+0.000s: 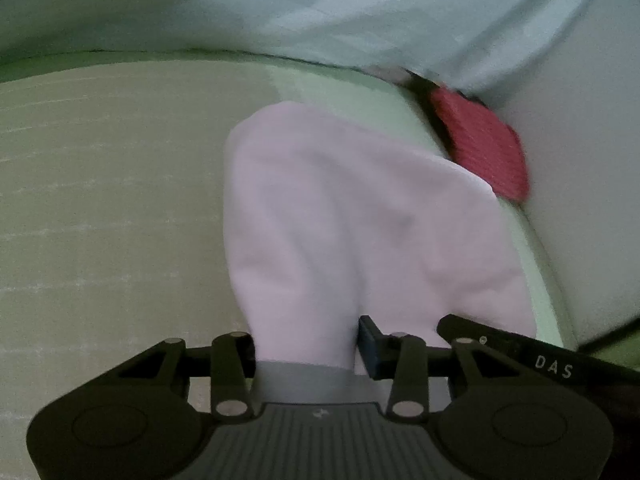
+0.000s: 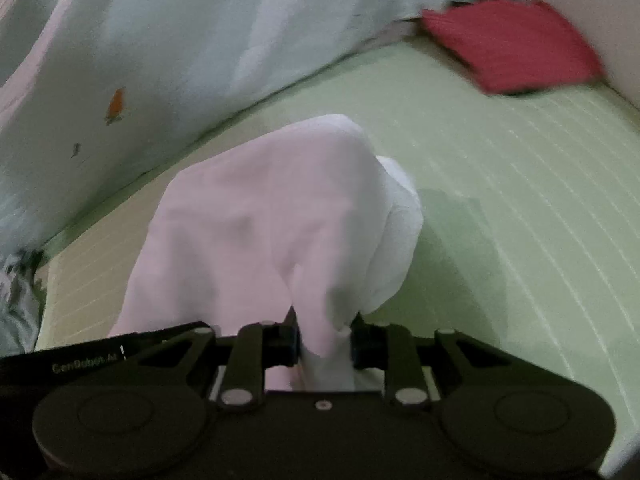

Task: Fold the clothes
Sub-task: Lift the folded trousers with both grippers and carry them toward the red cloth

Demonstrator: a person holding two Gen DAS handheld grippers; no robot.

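Observation:
A white garment hangs bunched over the green striped bed sheet. My left gripper is shut on its lower edge; the cloth fills the gap and hides the left finger, and only the blue right pad shows. In the right wrist view the same white garment rises in a lifted fold, and my right gripper is shut on a narrow pinch of it. Both grippers hold the cloth close side by side: each one's black body shows at the edge of the other's view.
A folded red cloth lies at the far corner of the green sheet. Pale blue fabric hangs along the back edge. A white wall borders the right side.

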